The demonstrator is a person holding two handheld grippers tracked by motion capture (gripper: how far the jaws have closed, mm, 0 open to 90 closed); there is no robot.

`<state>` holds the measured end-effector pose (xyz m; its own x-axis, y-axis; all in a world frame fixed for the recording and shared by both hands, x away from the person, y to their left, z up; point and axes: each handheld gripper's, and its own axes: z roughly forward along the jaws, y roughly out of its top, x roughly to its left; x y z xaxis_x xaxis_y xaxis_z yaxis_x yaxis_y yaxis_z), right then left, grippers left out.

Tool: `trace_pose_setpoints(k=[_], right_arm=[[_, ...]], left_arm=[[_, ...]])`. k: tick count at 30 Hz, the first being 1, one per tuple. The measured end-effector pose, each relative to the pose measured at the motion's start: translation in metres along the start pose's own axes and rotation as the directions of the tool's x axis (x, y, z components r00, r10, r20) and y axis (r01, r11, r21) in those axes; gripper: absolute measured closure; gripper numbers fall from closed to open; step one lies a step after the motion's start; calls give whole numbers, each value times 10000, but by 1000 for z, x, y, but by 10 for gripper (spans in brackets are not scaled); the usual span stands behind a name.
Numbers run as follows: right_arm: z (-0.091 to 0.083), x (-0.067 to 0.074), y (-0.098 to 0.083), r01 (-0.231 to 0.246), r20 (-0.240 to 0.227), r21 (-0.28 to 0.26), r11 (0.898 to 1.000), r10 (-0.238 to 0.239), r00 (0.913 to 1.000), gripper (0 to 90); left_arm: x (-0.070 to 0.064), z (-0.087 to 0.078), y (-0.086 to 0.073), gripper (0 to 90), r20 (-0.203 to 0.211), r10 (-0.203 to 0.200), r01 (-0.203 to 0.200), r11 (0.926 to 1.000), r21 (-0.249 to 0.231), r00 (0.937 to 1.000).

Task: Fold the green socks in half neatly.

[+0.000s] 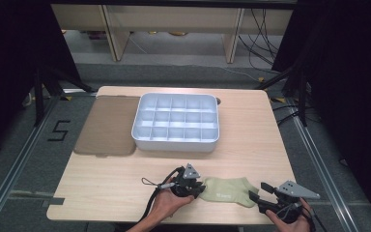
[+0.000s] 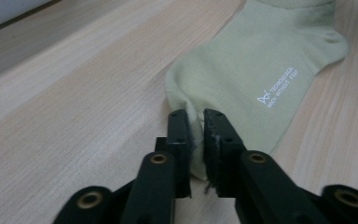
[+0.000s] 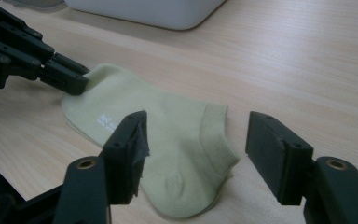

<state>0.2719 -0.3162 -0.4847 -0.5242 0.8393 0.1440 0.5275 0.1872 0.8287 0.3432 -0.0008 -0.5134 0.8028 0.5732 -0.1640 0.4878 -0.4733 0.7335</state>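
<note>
A pale green ankle sock (image 1: 227, 191) lies flat near the table's front edge, with small white print on it. My left gripper (image 1: 198, 191) is shut on the sock's toe end; in the left gripper view its jaws pinch a fold of the sock (image 2: 261, 70) at the left gripper (image 2: 196, 128) tips. My right gripper (image 1: 259, 192) stands open at the sock's cuff end. In the right gripper view the sock (image 3: 168, 135) lies between and under the wide-apart jaws of the right gripper (image 3: 198, 133), untouched by the pads. The left gripper (image 3: 74, 81) grips the far end there.
A white tray (image 1: 174, 144) divided into several empty compartments stands at the table's middle back. A brown mat (image 1: 107, 125) lies left of it. The wooden table (image 1: 101, 183) ends just in front of both hands.
</note>
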Motion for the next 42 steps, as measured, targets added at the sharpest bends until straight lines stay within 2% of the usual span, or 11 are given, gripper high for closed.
trace_pose_setpoints(k=[7, 18, 19, 23, 24, 27, 28, 30, 32, 34, 42], right_arm=[[4, -3, 1, 227, 173, 484, 9986, -235, 9996, 488], [5, 0, 3, 373, 115, 272, 9989, -376, 9992, 514], [4, 3, 3, 61, -52, 375, 9993, -59, 10000, 522], [10, 8, 8, 244, -833, 73, 9997, -237, 9962, 617], [13, 14, 10, -15, -1172, 306, 9995, 51, 9931, 640], [21, 23, 15, 193, -1815, 367, 9991, -123, 9833, 696], [25, 25, 17, 672, -1893, 444, 9968, -576, 9802, 723], [31, 34, 19, 795, -2042, 979, 9920, -582, 9772, 779], [41, 32, 22, 1562, -2080, 822, 9843, -1364, 9686, 831], [47, 35, 23, 1550, -1936, 1146, 9813, -1309, 9723, 875], [78, 44, 30, 2570, -1947, 2058, 9443, -2179, 9564, 900]], left_arm=[[0, -2, 0, 839, -104, 238, -238, 9997, 25, 9997], [3, -17, 0, 847, -79, 89, -90, 9999, -128, 9999], [3, -20, -1, 847, -38, 52, -52, 9999, -99, 10000], [8, -34, -5, 847, 43, -294, 295, 9992, -264, 9996], [7, -36, -6, 847, 54, -360, 362, 9986, -393, 9993], [12, -45, -9, 847, -60, -423, 420, 9982, -428, 9991], [13, -46, -10, 847, -73, -478, 474, 9980, -412, 9988], [16, -50, -12, 847, -36, -344, 343, 9990, -298, 9994], [19, -52, -15, 847, 26, -413, 414, 9989, -207, 9991], [19, -53, -17, 847, 39, -690, 692, 9968, -409, 9976], [21, -58, -20, 846, 192, -551, 556, 9981, -265, 9983]])
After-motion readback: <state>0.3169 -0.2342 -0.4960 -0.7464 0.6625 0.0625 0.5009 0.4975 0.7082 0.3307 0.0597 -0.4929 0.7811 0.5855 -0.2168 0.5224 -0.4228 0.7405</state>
